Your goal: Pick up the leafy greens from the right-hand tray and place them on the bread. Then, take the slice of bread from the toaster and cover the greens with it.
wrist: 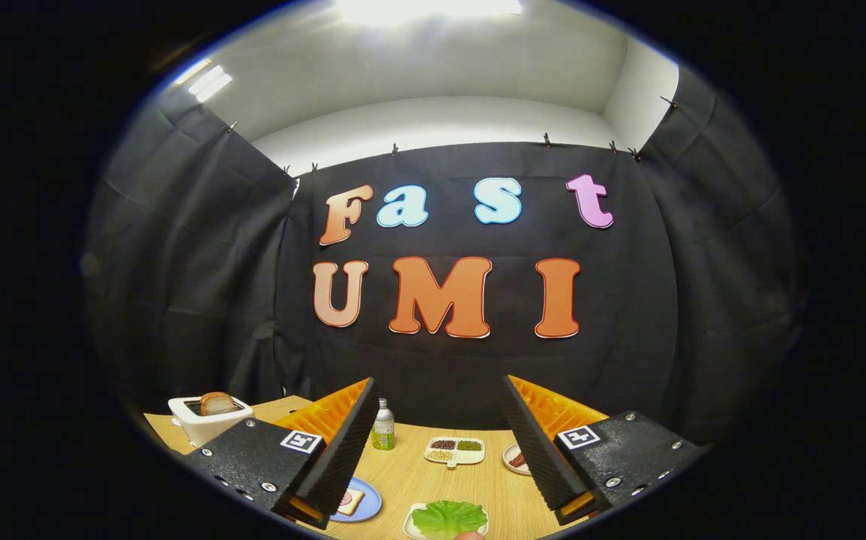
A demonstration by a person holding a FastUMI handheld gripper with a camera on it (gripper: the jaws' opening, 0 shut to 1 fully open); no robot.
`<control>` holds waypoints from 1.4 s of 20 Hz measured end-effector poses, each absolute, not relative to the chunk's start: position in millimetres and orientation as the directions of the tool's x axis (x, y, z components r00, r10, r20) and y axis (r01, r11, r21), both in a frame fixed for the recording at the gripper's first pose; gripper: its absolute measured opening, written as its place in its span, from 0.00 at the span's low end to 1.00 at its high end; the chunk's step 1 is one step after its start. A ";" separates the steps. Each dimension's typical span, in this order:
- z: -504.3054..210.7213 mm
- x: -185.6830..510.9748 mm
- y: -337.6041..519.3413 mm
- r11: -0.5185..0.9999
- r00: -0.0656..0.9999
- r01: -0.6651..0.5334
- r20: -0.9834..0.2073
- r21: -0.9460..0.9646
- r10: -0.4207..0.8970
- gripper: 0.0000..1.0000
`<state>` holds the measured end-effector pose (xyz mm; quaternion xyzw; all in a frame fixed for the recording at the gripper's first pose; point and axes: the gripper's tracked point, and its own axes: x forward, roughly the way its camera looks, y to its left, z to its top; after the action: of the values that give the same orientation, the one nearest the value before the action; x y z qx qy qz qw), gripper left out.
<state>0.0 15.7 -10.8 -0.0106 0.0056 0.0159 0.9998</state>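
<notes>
Leafy greens (449, 518) lie on a small white tray (412, 526) on the wooden bench (410, 472), below and between the two fingers. The gripper (433, 495) is held level above the near part of the bench, looking across it toward the booth's black cloth wall. Its jaws stand wide open, with nothing between them and neither finger touching anything.

Just inside the left finger, a blue plate (370, 504) carries a slice of bread (350, 501) with something pinkish on top. Beyond the left finger, a white toaster (208, 421) stands near the bench's far left corner with a browned bread slice (217, 403) upright in its slot.

Farther ahead between the fingers are a small green bottle (383, 426) and a white divided dish (455, 451) holding dark, green and pale fillings in separate compartments. A small round dish (514, 458) with something reddish shows partly behind the right finger.
</notes>
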 end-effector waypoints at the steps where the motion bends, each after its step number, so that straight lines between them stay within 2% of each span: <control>1: -11.6 1.2 15.8 0.999 0.999 -0.031 -0.014 -0.019 0.031 0.98; 14: -34.7 11.4 19.5 0.998 0.996 -0.043 -0.081 -0.040 0.040 0.98; 22: -87.4 27.0 27.0 0.997 0.959 -0.071 -0.276 -0.032 0.059 0.98; 28: -135.8 29.5 18.7 0.996 0.886 -0.084 -0.458 -0.007 0.072 0.98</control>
<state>29.5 18.7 -135.8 -0.0132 0.2352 0.0402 0.9710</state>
